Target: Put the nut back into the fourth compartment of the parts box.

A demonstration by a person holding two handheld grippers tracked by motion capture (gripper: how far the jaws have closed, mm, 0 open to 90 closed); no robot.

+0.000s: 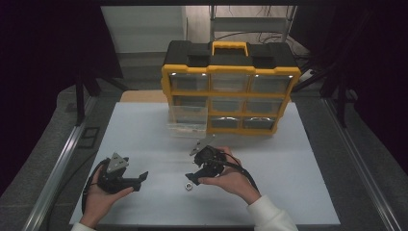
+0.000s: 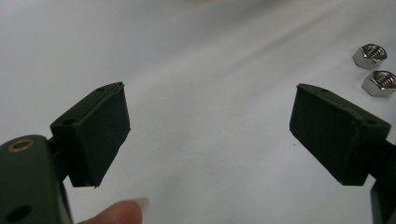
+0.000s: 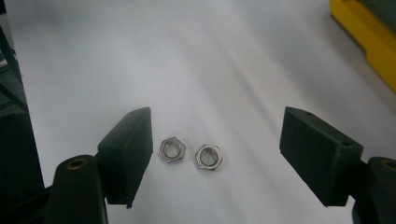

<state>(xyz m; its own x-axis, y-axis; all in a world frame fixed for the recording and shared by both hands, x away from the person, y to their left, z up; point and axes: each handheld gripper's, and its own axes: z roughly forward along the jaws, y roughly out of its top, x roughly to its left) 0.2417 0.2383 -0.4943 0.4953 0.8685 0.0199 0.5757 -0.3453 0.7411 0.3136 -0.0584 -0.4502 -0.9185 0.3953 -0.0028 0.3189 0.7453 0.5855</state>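
— What is the person's right tool (image 3: 215, 156) doing over the white table (image 1: 288, 192)?

— It is hanging spread wide, gripping nothing, right above two steel nuts (image 3: 190, 155) that are lying side by side, touching, between its jaws. The pair's line is running from jaw to jaw, nearer the jaw at the left in the right gripper view.

— And the left tool (image 2: 210, 135)?

— It is resting unclenched and empty, with the nuts lying off toward the right one. The right hand (image 1: 230, 179) is far closer.

— The organizer (image 1: 231, 86)?

— It is standing well behind, one clear drawer (image 1: 187, 120) pulled out.
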